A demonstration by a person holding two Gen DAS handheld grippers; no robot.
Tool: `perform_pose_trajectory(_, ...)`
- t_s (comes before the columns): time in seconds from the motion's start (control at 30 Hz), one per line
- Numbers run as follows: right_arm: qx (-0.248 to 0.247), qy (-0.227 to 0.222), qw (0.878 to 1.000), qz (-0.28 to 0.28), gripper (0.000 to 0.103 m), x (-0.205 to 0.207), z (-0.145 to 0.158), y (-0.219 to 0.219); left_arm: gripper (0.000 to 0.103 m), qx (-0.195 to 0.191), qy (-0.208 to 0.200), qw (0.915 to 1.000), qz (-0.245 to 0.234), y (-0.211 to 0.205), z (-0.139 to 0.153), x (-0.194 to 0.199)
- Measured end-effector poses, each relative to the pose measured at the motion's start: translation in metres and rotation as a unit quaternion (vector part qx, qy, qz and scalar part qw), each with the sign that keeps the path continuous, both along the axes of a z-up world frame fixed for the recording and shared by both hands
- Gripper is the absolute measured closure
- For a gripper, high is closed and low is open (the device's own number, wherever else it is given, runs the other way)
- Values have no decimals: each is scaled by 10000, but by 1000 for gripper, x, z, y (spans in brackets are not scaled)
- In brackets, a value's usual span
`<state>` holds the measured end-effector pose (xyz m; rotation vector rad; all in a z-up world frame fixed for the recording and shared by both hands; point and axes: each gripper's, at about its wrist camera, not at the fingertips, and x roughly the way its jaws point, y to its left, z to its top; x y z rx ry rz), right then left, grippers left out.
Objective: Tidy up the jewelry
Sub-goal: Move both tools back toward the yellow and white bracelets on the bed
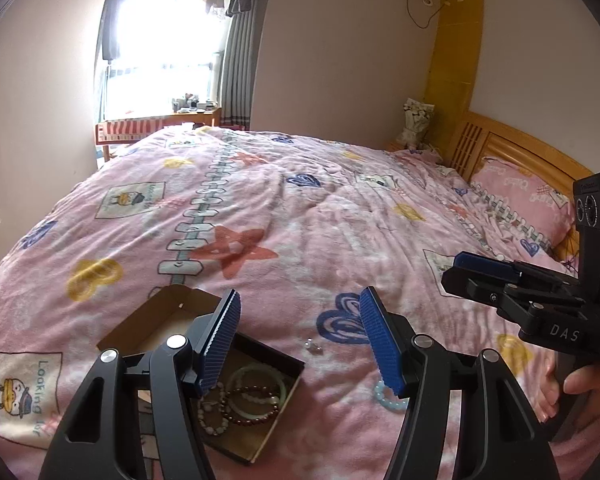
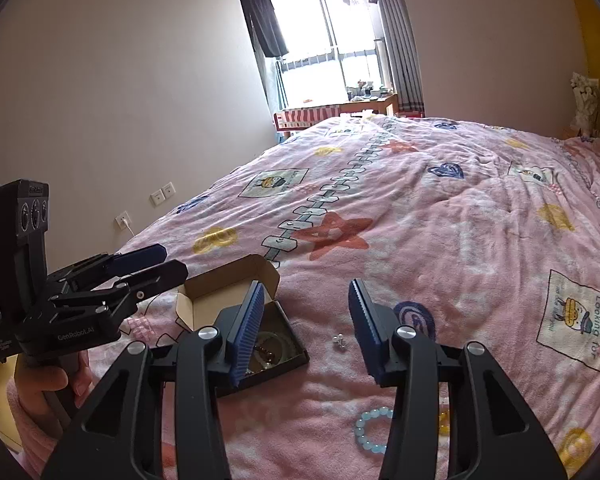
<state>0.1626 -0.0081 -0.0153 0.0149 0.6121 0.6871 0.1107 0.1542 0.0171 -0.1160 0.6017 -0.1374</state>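
Over a pink blanket (image 1: 300,216), the left gripper (image 1: 300,340) hangs with jaws apart and empty above an open box (image 1: 276,404) of bracelets (image 1: 244,396), a pale blue bead bracelet (image 1: 384,398) near its right finger, small earrings (image 1: 313,346) between, the right gripper (image 1: 466,268) at right.

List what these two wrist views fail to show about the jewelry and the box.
- Light blue bead bracelet: left wrist view, partly behind a gripper finger.
- Box contents: right wrist view, mostly hidden by a finger.
- Small silver piece: too tiny to identify in either view.
- Yellow item: right wrist view, only a sliver shows past the gripper's frame.
- Box's near left corner: left wrist view, covered by the gripper body.
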Motion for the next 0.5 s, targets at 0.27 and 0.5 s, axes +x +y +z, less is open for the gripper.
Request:
perform_pose_trajectory(0.27,43,43,9997,-215,54,-1,-9,-34,40,-76,318,9990,-293,-21,-18,11)
perform_pose_trajectory(0.5,-29,343,9982,-486,54,1,-41,-71,40,-270,662,9965,-439,-31,-38,25)
